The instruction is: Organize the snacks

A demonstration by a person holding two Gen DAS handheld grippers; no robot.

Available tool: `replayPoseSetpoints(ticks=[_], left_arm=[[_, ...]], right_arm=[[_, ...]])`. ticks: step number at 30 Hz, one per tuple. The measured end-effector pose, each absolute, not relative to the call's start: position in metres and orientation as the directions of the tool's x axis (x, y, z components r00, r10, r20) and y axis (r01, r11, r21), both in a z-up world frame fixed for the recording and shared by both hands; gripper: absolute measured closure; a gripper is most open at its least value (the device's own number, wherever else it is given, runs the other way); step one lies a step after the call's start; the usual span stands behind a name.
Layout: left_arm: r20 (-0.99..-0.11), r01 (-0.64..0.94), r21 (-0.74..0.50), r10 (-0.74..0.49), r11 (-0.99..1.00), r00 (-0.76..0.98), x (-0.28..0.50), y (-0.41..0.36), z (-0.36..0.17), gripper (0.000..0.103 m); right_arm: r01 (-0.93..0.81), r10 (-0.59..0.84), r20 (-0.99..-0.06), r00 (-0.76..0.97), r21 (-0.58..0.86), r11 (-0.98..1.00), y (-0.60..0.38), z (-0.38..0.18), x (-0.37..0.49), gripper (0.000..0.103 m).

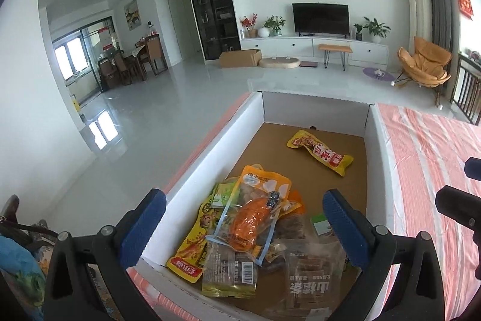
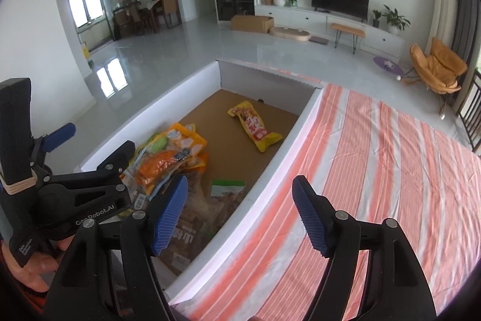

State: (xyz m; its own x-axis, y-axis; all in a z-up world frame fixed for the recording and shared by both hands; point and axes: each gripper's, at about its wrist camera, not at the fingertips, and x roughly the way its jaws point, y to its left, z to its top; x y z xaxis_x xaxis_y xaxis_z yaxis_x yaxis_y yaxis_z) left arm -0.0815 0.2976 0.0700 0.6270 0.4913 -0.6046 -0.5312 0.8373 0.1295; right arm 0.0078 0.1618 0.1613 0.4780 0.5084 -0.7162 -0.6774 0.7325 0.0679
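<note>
You have one white box (image 1: 192,170) with a brown cardboard floor, and it stands on the cloth with orange and white stripes (image 2: 375,158). Inside the box, at the near end, there is one pile of snack packets (image 1: 249,233); they overlap each other, so I cannot count them exactly, but at least six are there. On top of the pile lies one clear packet with an orange snack (image 1: 251,223). One yellow packet (image 1: 320,152) lies alone on the box floor, well apart from the pile, toward the far end. Beside the pile, near the right wall of the box, one packet with a green and white top (image 2: 227,185) lies. Your left gripper (image 1: 245,226) is tilted down above the pile, its two blue pads (image 1: 144,227) spread wide on both sides of it, released and holding nothing. Your right gripper (image 2: 240,215) is also tilted down, over the right wall of the box; its jaws are apart and empty. In the right wrist view, your hand (image 2: 36,270) holds the left gripper at the left of the box.
</note>
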Motion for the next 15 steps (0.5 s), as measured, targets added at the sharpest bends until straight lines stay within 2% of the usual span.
replayPoseSetpoints(ticks=[3,7,15], left_arm=[[-0.607,-0.527,0.129,0.487,0.840,0.628,-0.084,0.301,0.071,0.000],[-0.603,-0.562,0.177,0.541,0.808,0.587,-0.085,0.303,0.072,0.000],[-0.665,-0.509,0.082,0.427,0.857,0.612,-0.083,0.313,0.075,0.000]], right_arm=[[-0.673,0.500,-0.720,0.482,0.061,0.737,0.163,0.163,0.006,0.028],[-0.666,0.494,-0.721,0.485,0.062,0.744,0.166,0.165,0.007,0.028],[-0.674,0.489,-0.735,0.470,0.058,0.736,0.175,0.161,0.008,0.028]])
